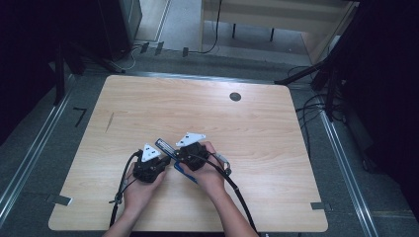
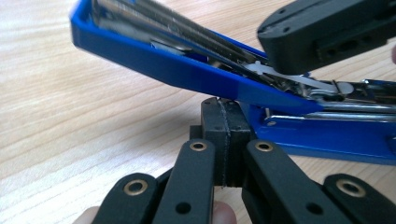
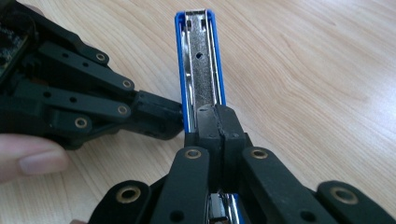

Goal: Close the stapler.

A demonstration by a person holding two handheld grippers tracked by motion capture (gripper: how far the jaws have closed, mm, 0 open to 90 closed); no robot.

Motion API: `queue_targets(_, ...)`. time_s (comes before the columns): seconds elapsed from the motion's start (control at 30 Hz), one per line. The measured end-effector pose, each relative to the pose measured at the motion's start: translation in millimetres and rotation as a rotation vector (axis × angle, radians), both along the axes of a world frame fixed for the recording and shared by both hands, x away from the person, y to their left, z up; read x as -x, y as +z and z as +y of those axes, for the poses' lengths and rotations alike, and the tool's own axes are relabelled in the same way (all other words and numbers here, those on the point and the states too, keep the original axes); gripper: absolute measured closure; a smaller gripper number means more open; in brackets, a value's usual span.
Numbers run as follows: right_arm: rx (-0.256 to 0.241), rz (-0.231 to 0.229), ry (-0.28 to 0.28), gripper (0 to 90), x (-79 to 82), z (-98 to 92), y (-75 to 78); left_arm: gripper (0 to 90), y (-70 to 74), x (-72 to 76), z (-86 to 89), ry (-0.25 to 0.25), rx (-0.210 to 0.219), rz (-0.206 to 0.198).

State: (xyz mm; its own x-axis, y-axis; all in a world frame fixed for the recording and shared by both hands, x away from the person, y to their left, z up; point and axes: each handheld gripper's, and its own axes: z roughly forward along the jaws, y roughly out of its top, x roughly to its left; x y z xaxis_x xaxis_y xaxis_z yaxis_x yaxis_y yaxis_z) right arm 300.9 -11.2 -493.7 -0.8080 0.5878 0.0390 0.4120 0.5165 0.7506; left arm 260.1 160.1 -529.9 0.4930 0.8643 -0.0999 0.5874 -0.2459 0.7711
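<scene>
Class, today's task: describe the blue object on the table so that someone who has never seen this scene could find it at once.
Start at the wooden table and move to its near edge, where two hands hold black grippers close together. Between the left gripper and the right gripper lies a stapler, swung open so its metal staple channel shows. It is the only blue thing there, beside black jaws and pale wood.

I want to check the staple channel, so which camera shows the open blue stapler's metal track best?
The right gripper view: it looks straight down the stapler's open metal track. The left gripper view shows it side-on, lid raised, track edge-on. In the high view it is a small blue sliver between the two hand-held grippers.
</scene>
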Motion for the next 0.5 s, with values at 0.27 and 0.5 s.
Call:
queue_targets(0.27, 0.001, -0.024, 0.01, 90.0, 3.5, -2.9, 4.6, 90.0, 1.5, 3.4, -3.7, -0.016, 0.007, -0.031)
queue_targets(0.5, -0.006, -0.041, 0.013, 90.0, 7.1, -8.4, 8.1, 90.0, 2.0, 5.9, -6.9, -0.048, 0.031, -0.037)
